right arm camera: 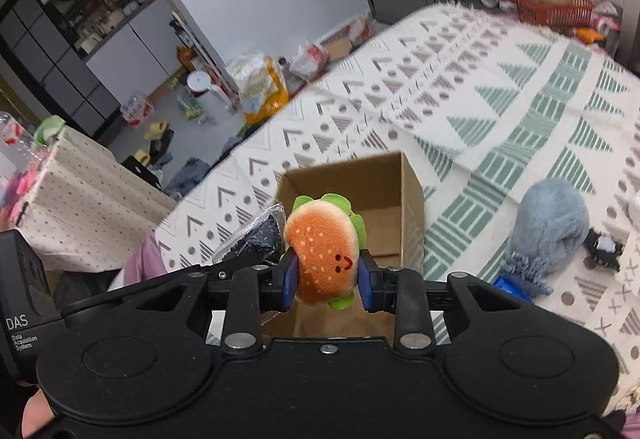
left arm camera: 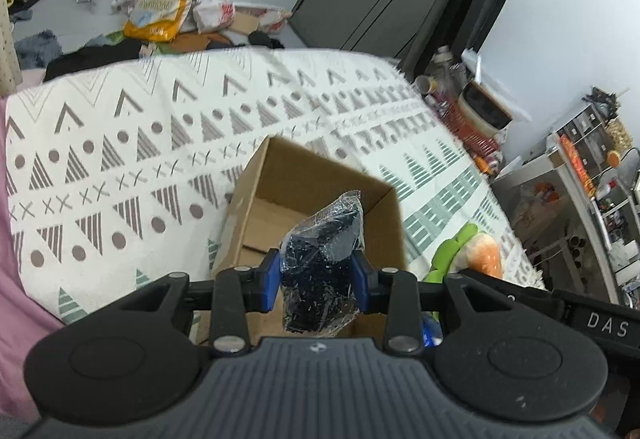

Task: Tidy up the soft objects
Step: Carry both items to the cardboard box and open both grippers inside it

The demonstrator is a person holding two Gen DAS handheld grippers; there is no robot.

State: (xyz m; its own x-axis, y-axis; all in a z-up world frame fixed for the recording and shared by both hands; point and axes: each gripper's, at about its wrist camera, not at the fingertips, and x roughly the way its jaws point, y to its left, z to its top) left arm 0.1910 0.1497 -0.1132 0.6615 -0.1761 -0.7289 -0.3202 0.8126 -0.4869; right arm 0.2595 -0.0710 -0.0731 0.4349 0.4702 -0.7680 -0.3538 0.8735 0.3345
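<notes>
Through the left wrist camera we see our left claw (left arm camera: 318, 281) pinching a dark, crinkly bundle wrapped in clear plastic film (left arm camera: 320, 271), its blue pads pressed against both sides of the package. The bundle hangs above the open brown cardboard box (left arm camera: 280, 179), which sits on a cream blanket printed with grey and green triangles, dots and crosses (left arm camera: 120, 143). The part of the box's inside that we can see looks bare, with only its folded bottom flaps showing. Just to the right of the box, the edge of an orange and green plush shape (left arm camera: 476, 251) peeks in beside the other device.

From the right wrist camera, our right claw (right arm camera: 326, 275) is clamped on a plush hamburger toy with an orange bun, green lettuce trim and a small stitched smile (right arm camera: 326, 255). The toy is held upright between the blue pads, in front of the near wall of the same cardboard box (right arm camera: 380, 179) and slightly above it. To its left the plastic-wrapped dark bundle (right arm camera: 256, 235) shows just beside the burger, close to the box's near-left corner.

On the blanket (right arm camera: 500, 99) to the right of the box lies a fluffy blue-grey soft item with a denim-like fringe (right arm camera: 548, 231), well apart from both claws. Beyond the blanket's far edge stands a red mesh basket (right arm camera: 556, 11).
</notes>
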